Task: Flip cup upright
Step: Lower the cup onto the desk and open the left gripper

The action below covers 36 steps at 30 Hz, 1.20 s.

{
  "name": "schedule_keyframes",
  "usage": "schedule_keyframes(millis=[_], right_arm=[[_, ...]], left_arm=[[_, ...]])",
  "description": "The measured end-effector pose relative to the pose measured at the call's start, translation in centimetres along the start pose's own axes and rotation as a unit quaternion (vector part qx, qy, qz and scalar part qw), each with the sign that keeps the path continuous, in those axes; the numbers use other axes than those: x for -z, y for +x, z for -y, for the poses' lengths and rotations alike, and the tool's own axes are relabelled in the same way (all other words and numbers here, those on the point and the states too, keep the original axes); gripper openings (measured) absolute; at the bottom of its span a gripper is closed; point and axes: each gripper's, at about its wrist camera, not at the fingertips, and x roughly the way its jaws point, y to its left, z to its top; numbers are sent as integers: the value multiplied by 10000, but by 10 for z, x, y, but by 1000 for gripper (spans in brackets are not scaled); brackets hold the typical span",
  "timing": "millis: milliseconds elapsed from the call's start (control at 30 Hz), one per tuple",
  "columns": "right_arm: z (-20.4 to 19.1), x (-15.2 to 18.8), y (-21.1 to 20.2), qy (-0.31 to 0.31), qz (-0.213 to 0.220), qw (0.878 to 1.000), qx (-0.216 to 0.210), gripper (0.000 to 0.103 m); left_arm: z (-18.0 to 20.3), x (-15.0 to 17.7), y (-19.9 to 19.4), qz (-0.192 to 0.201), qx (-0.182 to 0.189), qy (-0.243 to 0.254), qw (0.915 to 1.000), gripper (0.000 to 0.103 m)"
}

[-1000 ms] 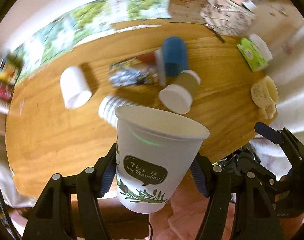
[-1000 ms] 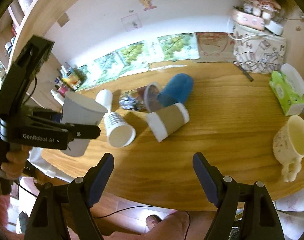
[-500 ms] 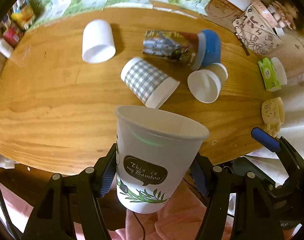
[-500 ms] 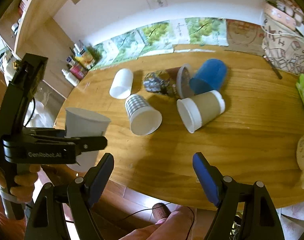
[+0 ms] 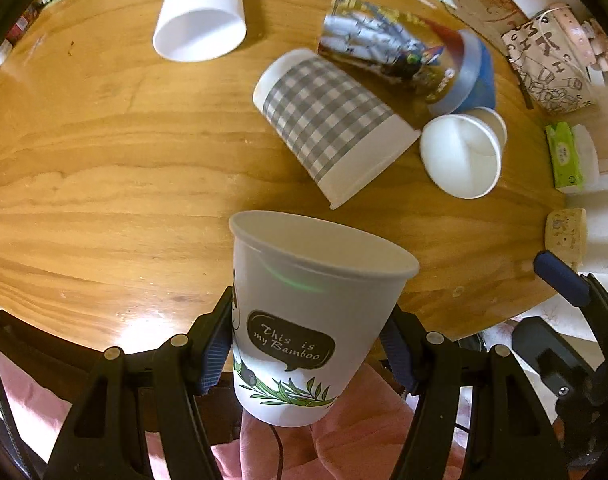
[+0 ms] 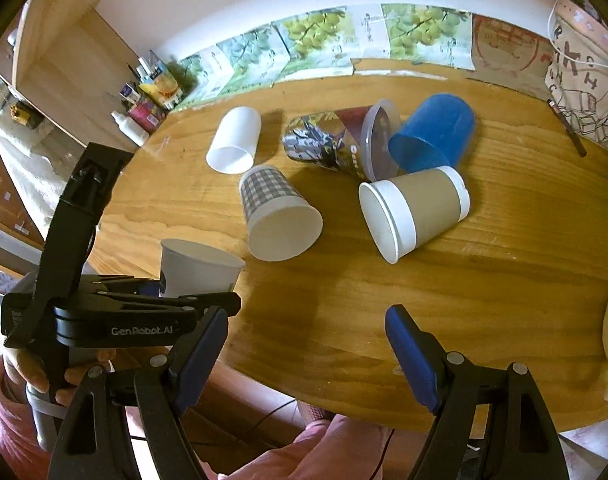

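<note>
My left gripper (image 5: 306, 344) is shut on a white paper cup (image 5: 304, 308) printed "This is my Bamboo". The cup is upright, mouth up, held over the near edge of the round wooden table (image 5: 103, 168). In the right wrist view the same cup (image 6: 195, 270) and the left gripper (image 6: 231, 302) show at the lower left. My right gripper (image 6: 306, 344) is open and empty above the table's front edge.
Several cups lie on their sides: a grey checked cup (image 6: 277, 216), a plain white cup (image 6: 233, 140), a brown-sleeved cup (image 6: 412, 210), a blue cup (image 6: 434, 132) and a printed lidded cup (image 6: 340, 142). A cream mug (image 5: 566, 230) and green tissue pack (image 5: 564, 158) sit at right.
The left gripper has carried the bamboo cup forward and down toward the table's near edge, still upright. The right gripper has shifted little and stays open.
</note>
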Motion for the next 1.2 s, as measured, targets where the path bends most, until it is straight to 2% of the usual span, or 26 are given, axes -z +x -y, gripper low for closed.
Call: schedule_keyframes(millis=[167, 300, 600, 967, 1100, 1200], right_arm=[[5, -3, 7, 56, -109, 9999, 25, 82], [5, -5, 11, 54, -154, 9999, 40, 82], [8, -7, 16, 142, -188, 9997, 26, 82], [5, -2, 20, 267, -265, 9993, -64, 82], [5, 1, 21, 310, -299, 9990, -76, 82], [7, 2, 21, 360, -311, 9988, -67, 82]], left_arm=[[-2, -2, 8, -116, 39, -19, 9999, 70], [-1, -4, 11, -95, -96, -17, 9999, 71], [-3, -5, 16, -181, -131, 10, 9997, 72], [11, -10, 29, -258, -146, 53, 9995, 72], [9, -10, 30, -265, -113, 18, 9996, 78], [6, -8, 31, -243, -67, -8, 9997, 78]])
